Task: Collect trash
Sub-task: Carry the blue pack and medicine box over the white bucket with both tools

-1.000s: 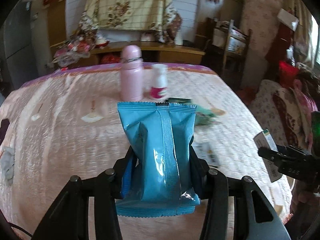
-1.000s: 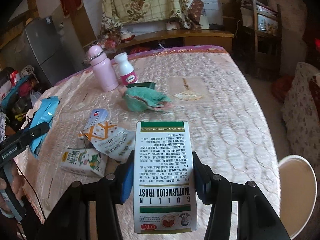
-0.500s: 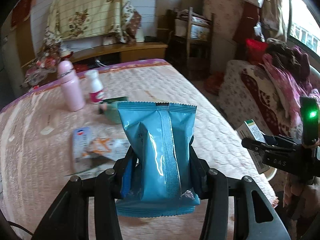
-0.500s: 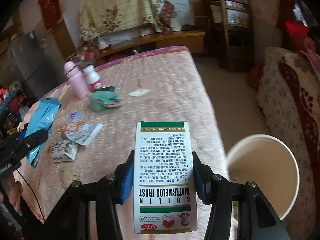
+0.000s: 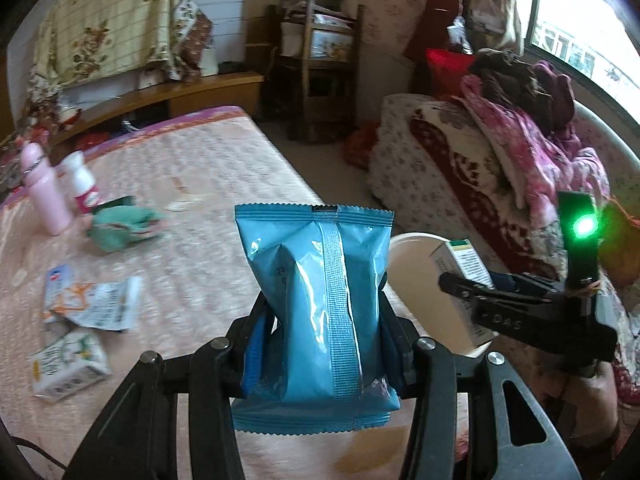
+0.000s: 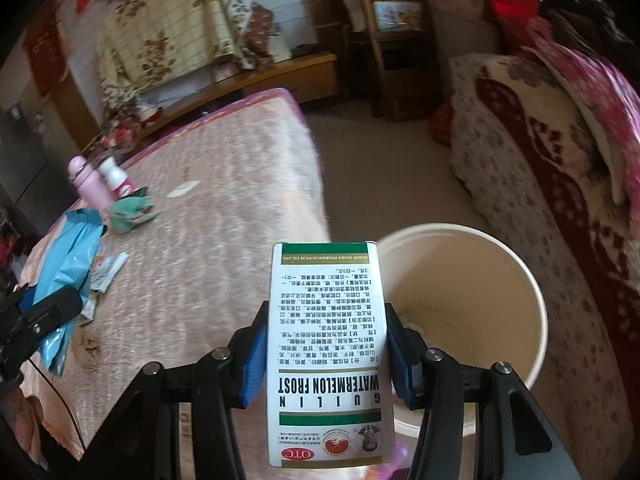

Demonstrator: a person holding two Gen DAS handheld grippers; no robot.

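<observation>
Cream bucket (image 6: 516, 280) by table (image 6: 224, 208); L fingers (image 5: 394, 344) pinch blue packet (image 5: 320, 304), R white box (image 6: 328, 352).

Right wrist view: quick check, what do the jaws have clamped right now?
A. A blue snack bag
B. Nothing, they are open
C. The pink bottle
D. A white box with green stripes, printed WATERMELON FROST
D: the right gripper has its blue pads pressed on both sides of the white box, with the cream bucket just beyond it on the floor.
</observation>
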